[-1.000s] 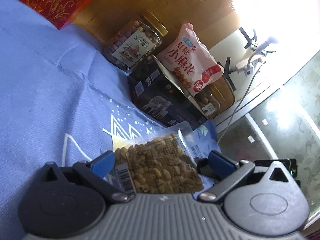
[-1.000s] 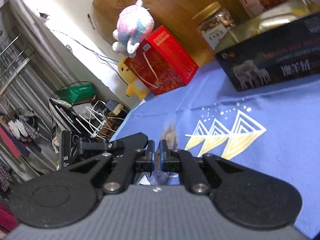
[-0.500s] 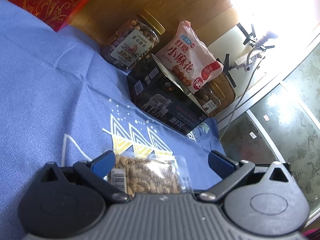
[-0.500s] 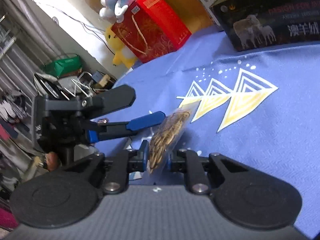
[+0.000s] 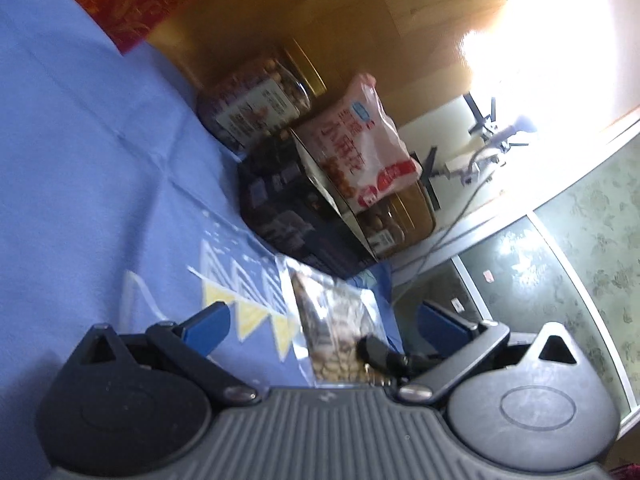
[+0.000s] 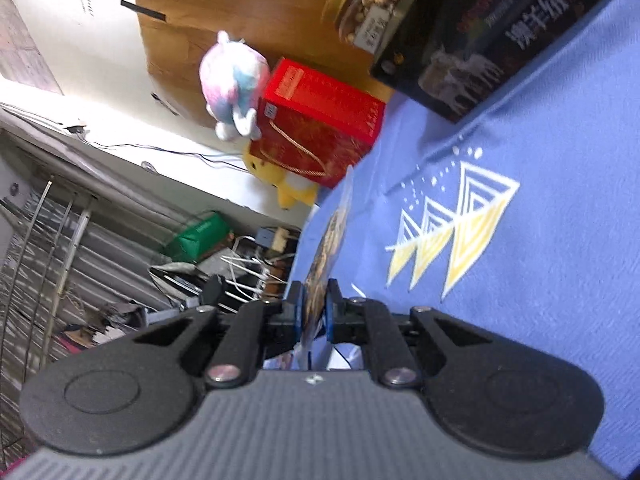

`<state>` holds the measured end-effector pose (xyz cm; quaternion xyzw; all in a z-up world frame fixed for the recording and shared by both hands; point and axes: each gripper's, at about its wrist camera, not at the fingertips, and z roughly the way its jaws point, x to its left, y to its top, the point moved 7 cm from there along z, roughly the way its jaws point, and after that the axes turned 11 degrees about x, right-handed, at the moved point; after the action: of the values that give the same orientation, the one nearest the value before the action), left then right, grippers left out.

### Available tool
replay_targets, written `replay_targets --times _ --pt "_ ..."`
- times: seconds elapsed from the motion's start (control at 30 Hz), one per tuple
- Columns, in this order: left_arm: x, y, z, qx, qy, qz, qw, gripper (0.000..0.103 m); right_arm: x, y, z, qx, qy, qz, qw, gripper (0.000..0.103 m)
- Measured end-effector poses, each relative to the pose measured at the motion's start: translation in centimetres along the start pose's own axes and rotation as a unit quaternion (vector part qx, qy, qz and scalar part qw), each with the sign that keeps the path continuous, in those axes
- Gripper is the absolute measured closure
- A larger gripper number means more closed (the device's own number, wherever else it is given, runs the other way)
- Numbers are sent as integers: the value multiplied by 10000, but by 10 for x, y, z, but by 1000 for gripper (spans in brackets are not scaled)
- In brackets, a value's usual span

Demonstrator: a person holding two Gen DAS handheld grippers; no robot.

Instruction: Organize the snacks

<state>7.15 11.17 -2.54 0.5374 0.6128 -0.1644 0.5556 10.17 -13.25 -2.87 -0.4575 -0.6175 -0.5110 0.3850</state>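
Observation:
My right gripper [image 6: 312, 312] is shut on a clear bag of nuts [image 6: 330, 240] and holds it edge-on above the blue cloth [image 6: 540, 320]. In the left wrist view the same bag of nuts [image 5: 332, 320] hangs between the wide-open fingers of my left gripper [image 5: 324, 320], which is empty; a dark tip of the right gripper [image 5: 380, 354] shows at the bag's lower edge. Behind stand a dark box [image 5: 288, 208], a pink snack bag [image 5: 360, 152] on it, and a jar of nuts [image 5: 260, 104].
A red gift box [image 6: 316, 120] with a plush toy [image 6: 234, 80] on it stands at the cloth's far corner. A second jar [image 5: 400, 220] sits behind the dark box. The table edge drops to a cluttered floor on the left in the right wrist view.
The right gripper has lifted the nut bag and turned it edge-on, closer to the dark box. The left gripper stays open and has swung toward the snack pile.

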Motion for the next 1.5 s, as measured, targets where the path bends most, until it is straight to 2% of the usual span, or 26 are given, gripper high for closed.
replay_targets --times 0.03,0.1,0.17,0.23,0.27,0.4,0.5,0.6,0.7,0.77,0.8,0.87,0.93,0.97,1.03,1.07,1.17,1.23,1.33,1.43,1.5 --pt "-5 1 7 83 -38 33 10000 4 2 2 -4 -25 46 -12 10000 89" --pt "-15 5 22 265 -64 150 9995 17 6 7 -8 -94 34 -93 9999 89" --pt "-26 12 38 471 -23 304 9984 35 10 14 -14 -196 -21 -200 9996 89" --pt "-38 21 54 674 61 474 9966 43 15 26 -26 -331 -94 -319 9989 89" --pt "-46 28 63 747 114 586 9954 44 17 32 -30 -407 -149 -380 9983 89" --pt "-72 66 94 791 403 1126 9897 44 26 70 -47 -703 -532 -701 9936 89" --pt "-80 101 117 752 641 1312 9864 40 28 108 -49 -849 -880 -927 9882 89" --pt "-76 132 139 657 1102 1409 9817 40 22 144 -48 -977 -1411 -1183 9780 89" --pt "-69 148 151 384 1909 1704 9659 34 10 171 -42 -1024 -1875 -1349 9676 89" --pt "-67 152 153 232 2177 1846 9581 32 2 183 -28 -940 -2206 -1442 9600 89" --pt "-67 152 155 201 2195 1866 9574 32 -3 186 -17 -813 -2286 -1436 9594 89" --pt "-66 150 157 174 2217 1863 9570 31 -15 187 7 -444 -2444 -1446 9578 86" --pt "-64 146 158 199 2321 1871 9543 30 -19 180 26 -191 -2684 -1646 9489 80" --pt "-65 145 158 200 2387 1880 9525 29 -17 178 29 -247 -2831 -1787 9420 77" --pt "-66 142 155 166 2510 1929 9484 28 -12 175 24 -454 -2883 -1939 9366 59" --pt "-67 143 151 103 2537 1926 9479 25 -7 176 19 -590 -2853 -1959 9363 58" --pt "-71 140 143 15 2620 1915 9459 24 1 170 -6 -1008 -3059 -2113 9228 58" --pt "-77 135 139 -43 2657 1969 9437 24 5 162 -23 -1219 -3039 -2074 9218 58" --pt "-89 125 136 -88 2902 2121 9331 24 6 148 -43 -1450 -2967 -1911 9244 58" --pt "-102 108 134 -95 3182 2348 9184 14 10 129 -56 -1608 -3015 -1829 9218 58" --pt "-110 96 132 -102 3369 2514 9073 12 12 111 -61 -1703 -3047 -1819 9193 58"
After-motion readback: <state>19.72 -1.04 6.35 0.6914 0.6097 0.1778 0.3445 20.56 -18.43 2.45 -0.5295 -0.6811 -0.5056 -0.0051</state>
